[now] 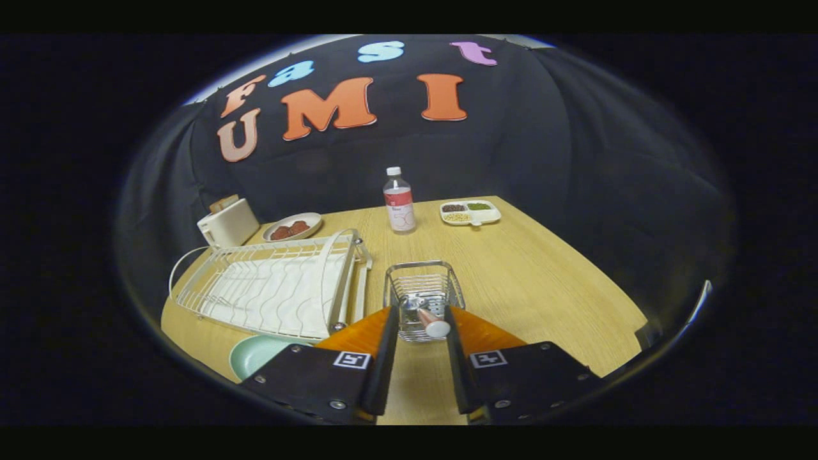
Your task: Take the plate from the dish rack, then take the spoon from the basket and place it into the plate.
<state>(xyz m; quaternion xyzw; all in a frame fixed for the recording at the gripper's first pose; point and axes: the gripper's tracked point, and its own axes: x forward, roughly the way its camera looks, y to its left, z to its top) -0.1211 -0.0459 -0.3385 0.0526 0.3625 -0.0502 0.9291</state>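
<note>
A small wire basket (441,282) stands on the wooden table just ahead of my fingers. The spoon (432,322) leans in it, its pale rounded handle end pointing toward me. My gripper (420,311) is open, with its fingertips on either side of the basket's near end. The spoon's handle lies between the fingertips, closer to the right finger (455,338), and I cannot tell if they touch. A pale green plate (255,355) lies flat on the table beside the left finger, in front of the white wire dish rack (275,291), whose slots hold nothing.
Behind the rack stand a cream toaster (228,222) and a plate of brown food (292,227). A clear bottle (399,201) and a divided white tray (470,212) sit at the far side. Bare tabletop (543,281) stretches right of the basket.
</note>
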